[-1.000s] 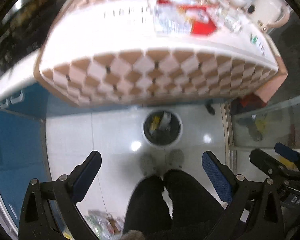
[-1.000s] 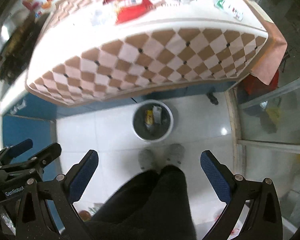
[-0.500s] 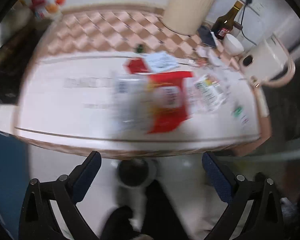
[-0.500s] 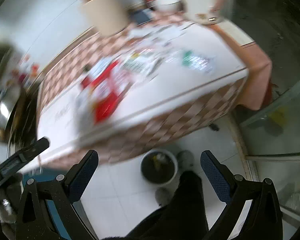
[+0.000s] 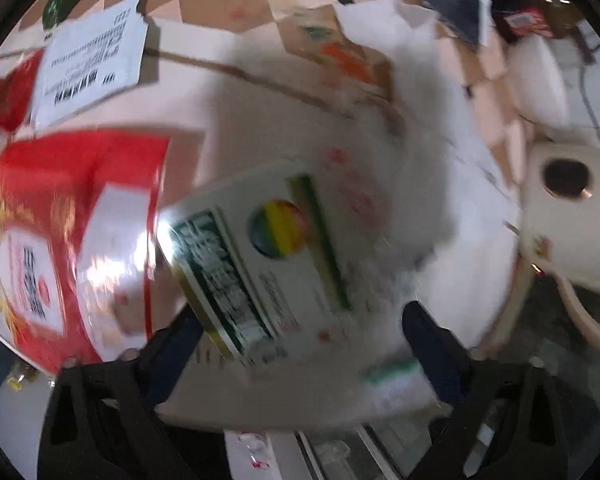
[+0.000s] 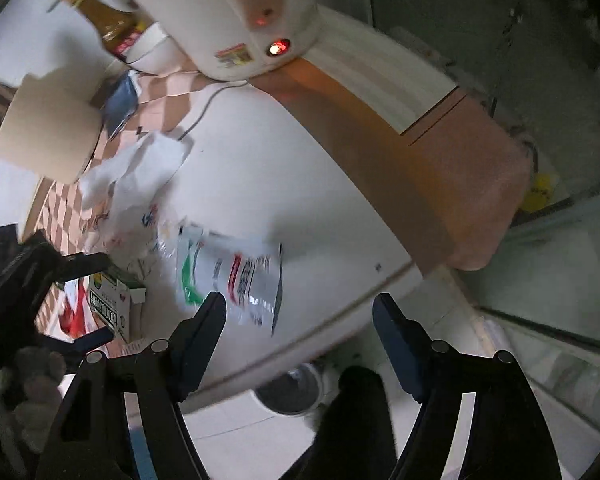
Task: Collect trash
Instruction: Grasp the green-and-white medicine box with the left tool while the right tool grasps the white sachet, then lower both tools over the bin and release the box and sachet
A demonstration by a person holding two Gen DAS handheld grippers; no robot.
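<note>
**Both grippers open above the littered table**

We see first the table [image 6: 300, 184], the largest thing here, with a white top and a brown-and-cream checked border. On its far corner stands a cream electric kettle [image 6: 260, 12] with a red light lit at its base; beside it are a brown bottle [image 6: 104, 20] and a cream round holder [image 6: 48, 132]. On the floor under the table edge we see a round trash bin [image 6: 290, 396] with a dark inside, partly hidden by the table edge.

The trash lies spread on the table top. In the left wrist view a red shiny bag [image 5: 72, 232] lies at the left, and just beside it a white carton with green print and a rainbow circle [image 5: 260, 264]. Behind them lies a white paper label with barcodes [image 5: 92, 56]. This view is blurred, so we cannot read the small text.

In the right wrist view a clear plastic wrapper with green and red print [image 6: 228, 276] lies flat near the table edge, and a crumpled white paper [image 6: 140, 172] lies farther back.

The left gripper [image 5: 300, 344] has its fingers spread wide, on either side of the white carton, but we cannot tell if they touch it. The right gripper [image 6: 300, 332] also has its fingers apart and holds nothing; its left finger overlaps the clear wrapper in the view.
</note>
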